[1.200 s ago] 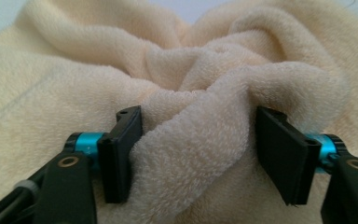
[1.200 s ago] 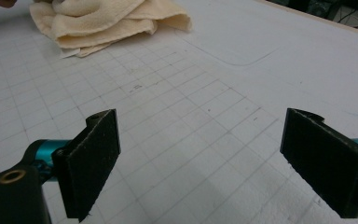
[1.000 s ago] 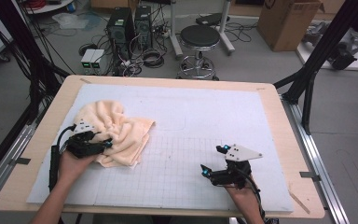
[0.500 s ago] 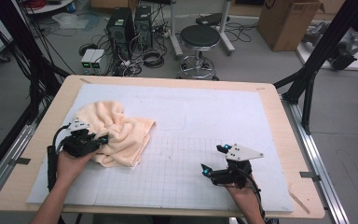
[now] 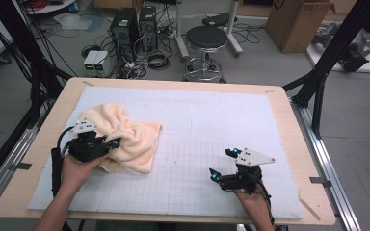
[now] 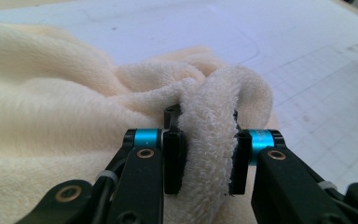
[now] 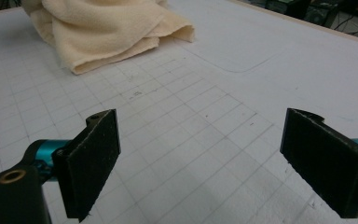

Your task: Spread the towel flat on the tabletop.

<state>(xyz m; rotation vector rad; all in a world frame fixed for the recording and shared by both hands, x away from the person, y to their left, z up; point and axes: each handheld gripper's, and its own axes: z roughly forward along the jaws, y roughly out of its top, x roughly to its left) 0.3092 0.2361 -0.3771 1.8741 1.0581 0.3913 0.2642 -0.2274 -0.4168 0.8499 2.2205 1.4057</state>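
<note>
A cream terry towel (image 5: 135, 137) lies crumpled on the left part of the white gridded mat (image 5: 197, 120). My left gripper (image 5: 112, 143) sits at its near-left edge. In the left gripper view its jaws have just been closing, and the pads (image 6: 173, 161) now pinch a thick upright fold of the towel (image 6: 51, 107), so the left gripper (image 6: 206, 144) is shut on it. My right gripper (image 5: 220, 163) rests low over the mat's near right, far from the towel. In the right gripper view the right gripper (image 7: 200, 158) stands wide open with only bare grid between the jaws, and the towel (image 7: 102, 28) lies ahead.
The mat covers a wooden table (image 5: 53, 120) with a narrow bare rim. Beyond the far edge stand a black stool (image 5: 204, 41), computer towers (image 5: 125, 24) with cables and a cardboard box (image 5: 294, 19). Black frame legs (image 5: 318, 82) rise at the right.
The left gripper's jaws have closed on a fold of the towel, and the hand has risen slightly with it. The right gripper has stayed in place.
</note>
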